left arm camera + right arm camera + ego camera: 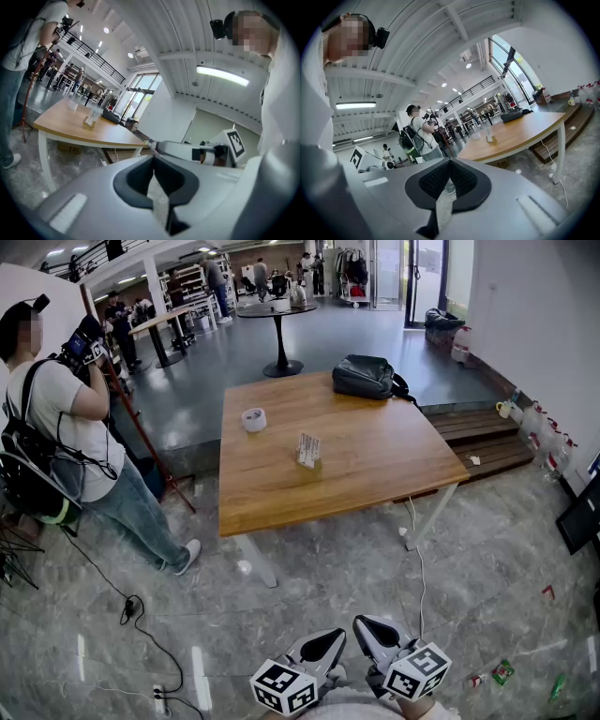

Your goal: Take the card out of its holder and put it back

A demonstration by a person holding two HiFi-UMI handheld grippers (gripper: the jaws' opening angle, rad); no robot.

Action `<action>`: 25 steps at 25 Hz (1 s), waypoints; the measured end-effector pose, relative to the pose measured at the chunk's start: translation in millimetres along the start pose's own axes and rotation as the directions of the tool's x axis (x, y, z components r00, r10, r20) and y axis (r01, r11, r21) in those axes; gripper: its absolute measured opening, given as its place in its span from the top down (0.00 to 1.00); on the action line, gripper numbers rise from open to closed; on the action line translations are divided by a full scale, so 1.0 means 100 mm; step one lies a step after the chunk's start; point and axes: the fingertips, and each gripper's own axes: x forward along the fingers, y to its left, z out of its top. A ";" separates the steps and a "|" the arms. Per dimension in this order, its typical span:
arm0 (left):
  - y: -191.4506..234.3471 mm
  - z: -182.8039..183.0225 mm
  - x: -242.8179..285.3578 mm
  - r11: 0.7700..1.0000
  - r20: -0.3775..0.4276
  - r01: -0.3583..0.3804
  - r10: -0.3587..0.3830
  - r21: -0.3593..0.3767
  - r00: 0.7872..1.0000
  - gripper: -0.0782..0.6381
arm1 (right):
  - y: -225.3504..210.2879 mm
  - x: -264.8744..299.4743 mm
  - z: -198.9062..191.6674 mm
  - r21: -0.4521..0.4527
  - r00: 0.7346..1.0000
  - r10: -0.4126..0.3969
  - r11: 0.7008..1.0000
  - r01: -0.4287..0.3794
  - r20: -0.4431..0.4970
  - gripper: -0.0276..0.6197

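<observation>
A white card stands upright in its small holder (pixel 308 452) near the middle of the wooden table (pixel 375 474). The holder also shows far off in the left gripper view (pixel 91 119) and in the right gripper view (pixel 490 137). Both grippers hang low by my body, well short of the table, over the stone floor. My left gripper (pixel 330 641) is shut with nothing between its jaws (pixel 153 161). My right gripper (pixel 370 627) is shut and empty too (pixel 449 164). They sit side by side, tips pointing toward the table.
A roll of tape (pixel 254 419) lies on the table's left part and a black bag (pixel 367 377) at its far edge. A person with a backpack and camera (pixel 66 442) stands left of the table. Cables (pixel 131 606) run over the floor; low wooden steps (pixel 483 432) lie to the right.
</observation>
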 end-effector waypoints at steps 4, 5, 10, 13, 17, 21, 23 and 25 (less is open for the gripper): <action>0.07 0.03 0.02 1.000 0.005 -0.013 0.013 -0.009 1.000 0.88 | 0.01 0.06 -0.03 -0.017 1.000 0.009 1.000 -0.009 -0.013 0.96; 0.08 0.03 0.02 1.000 0.006 -0.014 0.014 -0.010 1.000 0.88 | 0.00 0.07 -0.03 -0.018 1.000 0.010 1.000 -0.010 -0.015 0.96; 0.07 0.05 0.11 1.000 0.009 -0.007 0.007 -0.021 1.000 0.88 | -0.10 0.05 -0.03 -0.010 0.999 0.013 1.000 -0.014 -0.033 0.96; 0.10 0.08 0.18 0.999 0.014 -0.012 0.013 -0.038 1.000 0.88 | -0.17 0.07 -0.04 -0.008 0.998 0.016 1.000 -0.016 -0.055 0.96; 0.14 0.10 0.29 0.999 0.018 -0.015 0.016 -0.034 1.000 0.88 | -0.29 0.12 0.01 -0.021 0.998 0.014 1.000 -0.015 -0.056 0.96; 0.15 0.09 0.39 0.999 0.022 -0.028 0.028 -0.037 0.999 0.88 | -0.40 0.14 0.05 -0.040 0.998 0.012 0.999 -0.015 -0.063 0.96; 0.17 0.08 0.43 0.998 0.026 -0.037 0.038 -0.051 0.999 0.88 | -0.46 0.14 0.03 -0.034 0.997 0.011 0.999 -0.014 -0.074 0.96; 0.24 0.11 0.47 0.996 0.036 -0.049 0.051 -0.068 0.998 0.88 | -0.53 0.18 0.02 -0.030 0.997 0.008 1.000 -0.010 -0.082 0.96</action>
